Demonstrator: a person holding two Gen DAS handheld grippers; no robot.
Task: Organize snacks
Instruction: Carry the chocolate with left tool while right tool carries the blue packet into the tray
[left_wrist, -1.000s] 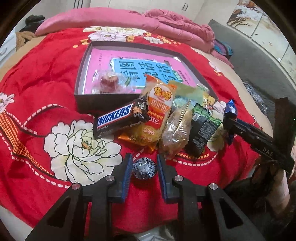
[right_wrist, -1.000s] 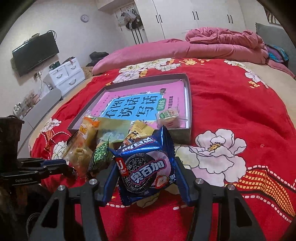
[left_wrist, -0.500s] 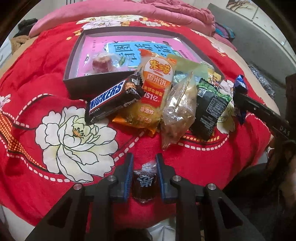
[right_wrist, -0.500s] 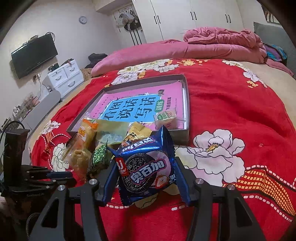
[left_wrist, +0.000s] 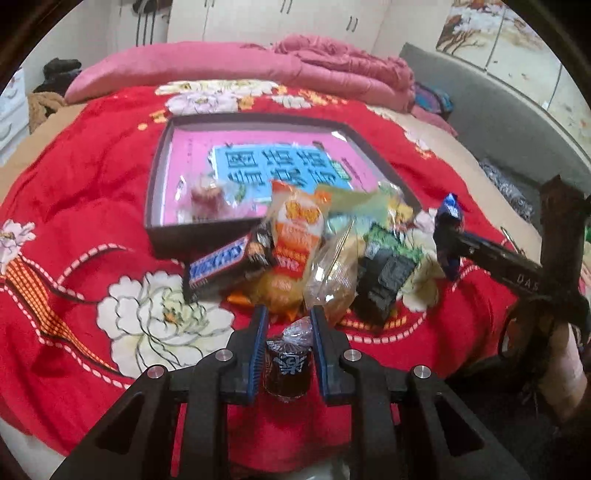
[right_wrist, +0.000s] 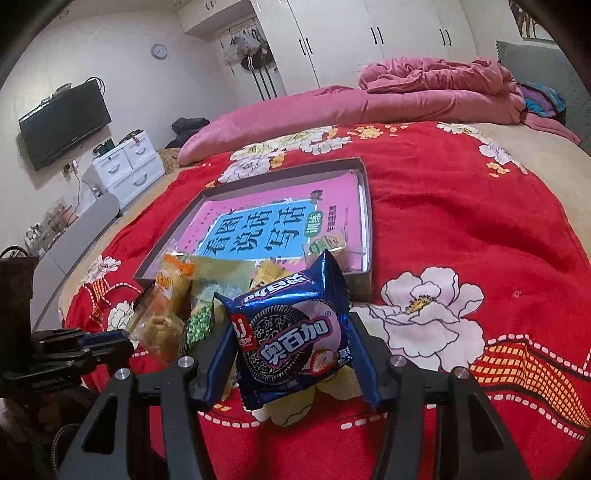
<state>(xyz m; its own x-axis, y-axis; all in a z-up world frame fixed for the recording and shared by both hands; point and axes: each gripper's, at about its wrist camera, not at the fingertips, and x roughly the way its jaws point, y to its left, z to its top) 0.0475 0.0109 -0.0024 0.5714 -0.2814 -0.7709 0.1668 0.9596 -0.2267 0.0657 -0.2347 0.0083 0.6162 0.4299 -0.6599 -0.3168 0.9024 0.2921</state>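
Observation:
My left gripper (left_wrist: 287, 332) is shut on a small dark wrapped jelly cup (left_wrist: 288, 365), held above the near edge of the red bedspread. My right gripper (right_wrist: 291, 332) is shut on a blue cookie packet (right_wrist: 291, 339); it also shows at the right of the left wrist view (left_wrist: 448, 236). A pile of snacks lies in front of a shallow dark box (left_wrist: 207, 230): a Snickers bar (left_wrist: 221, 264), an orange rice-cake pack (left_wrist: 299, 229), a clear bag (left_wrist: 332, 273), a dark green packet (left_wrist: 388, 273). The box holds a pink book (right_wrist: 280, 225), a wrapped red snack (left_wrist: 205, 194) and a small green-labelled carton (right_wrist: 328, 245).
The bed has a red flowered blanket (right_wrist: 461, 221) and pink bedding (right_wrist: 424, 92) at the far end. A grey sofa (left_wrist: 498, 122) stands right of the bed. A TV (right_wrist: 64, 123) and white drawers (right_wrist: 129, 166) stand by the left wall.
My left gripper has closed on the jelly cup and lifted it off the blanket, tilting up toward the box. The right gripper holds the cookie packet nearly still.

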